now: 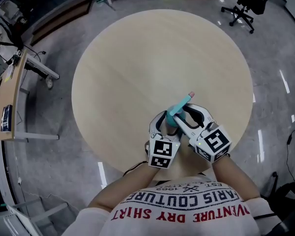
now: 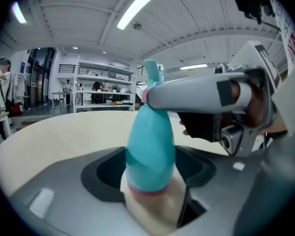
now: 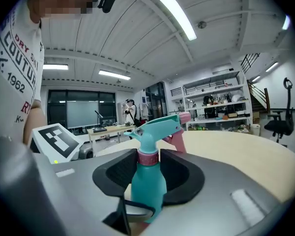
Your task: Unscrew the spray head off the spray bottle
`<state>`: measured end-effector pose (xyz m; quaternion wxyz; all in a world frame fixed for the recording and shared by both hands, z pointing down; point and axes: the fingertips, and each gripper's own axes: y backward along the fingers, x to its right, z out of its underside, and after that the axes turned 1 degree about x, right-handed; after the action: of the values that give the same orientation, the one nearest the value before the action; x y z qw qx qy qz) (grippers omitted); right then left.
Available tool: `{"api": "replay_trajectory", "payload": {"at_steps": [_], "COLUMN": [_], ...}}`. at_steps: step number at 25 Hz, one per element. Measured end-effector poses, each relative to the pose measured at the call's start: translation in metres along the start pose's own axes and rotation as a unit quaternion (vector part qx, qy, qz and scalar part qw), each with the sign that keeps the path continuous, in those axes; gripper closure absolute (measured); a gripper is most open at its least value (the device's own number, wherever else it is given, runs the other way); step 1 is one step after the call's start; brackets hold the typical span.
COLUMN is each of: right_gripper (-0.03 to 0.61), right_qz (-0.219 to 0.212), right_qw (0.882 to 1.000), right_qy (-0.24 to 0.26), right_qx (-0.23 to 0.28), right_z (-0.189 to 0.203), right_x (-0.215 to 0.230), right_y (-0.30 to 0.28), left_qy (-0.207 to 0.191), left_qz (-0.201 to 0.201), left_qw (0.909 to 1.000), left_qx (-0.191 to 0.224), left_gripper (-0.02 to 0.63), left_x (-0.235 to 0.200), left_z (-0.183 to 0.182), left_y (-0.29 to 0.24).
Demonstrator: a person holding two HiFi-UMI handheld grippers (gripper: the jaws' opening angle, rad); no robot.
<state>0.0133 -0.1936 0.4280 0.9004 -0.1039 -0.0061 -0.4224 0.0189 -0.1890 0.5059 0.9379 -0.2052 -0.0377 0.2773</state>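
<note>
Gripping the teal spray bottle by its lower body, your left gripper has its jaws clamped on both sides of it, and the bottle sits tilted over the near part of the round table. Your right gripper meets it from the right, jaws pinching the pink collar just beneath the spray head, whose nozzle points away from you.
</note>
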Motion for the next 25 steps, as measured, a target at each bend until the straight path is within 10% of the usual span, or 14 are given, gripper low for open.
{"api": "replay_trajectory", "payload": {"at_steps": [10,20,25], "right_gripper": [0.448,0.449,0.449], "right_qz": [-0.083,-0.299,-0.3], "right_qw": [0.996,0.953,0.953], "right_qy": [0.042,0.008,0.006], "right_qx": [-0.017,-0.055,-0.046], "right_z": [-0.001,-0.001,-0.006], "right_x": [-0.007,-0.02,-0.02], "right_y": [-0.004,0.002,0.003], "left_qy": [-0.043,-0.173,-0.17], "left_qz": [0.098,0.379,0.376], "left_qw": [0.9943,0.9079,0.9099], "left_qx": [-0.001,-0.049,-0.043], "left_gripper": [0.304,0.305,0.305], "left_x": [-0.003,0.004,0.004], "left_z": [0.002,0.007,0.006], "left_y": [0.005,0.015,0.015]}}
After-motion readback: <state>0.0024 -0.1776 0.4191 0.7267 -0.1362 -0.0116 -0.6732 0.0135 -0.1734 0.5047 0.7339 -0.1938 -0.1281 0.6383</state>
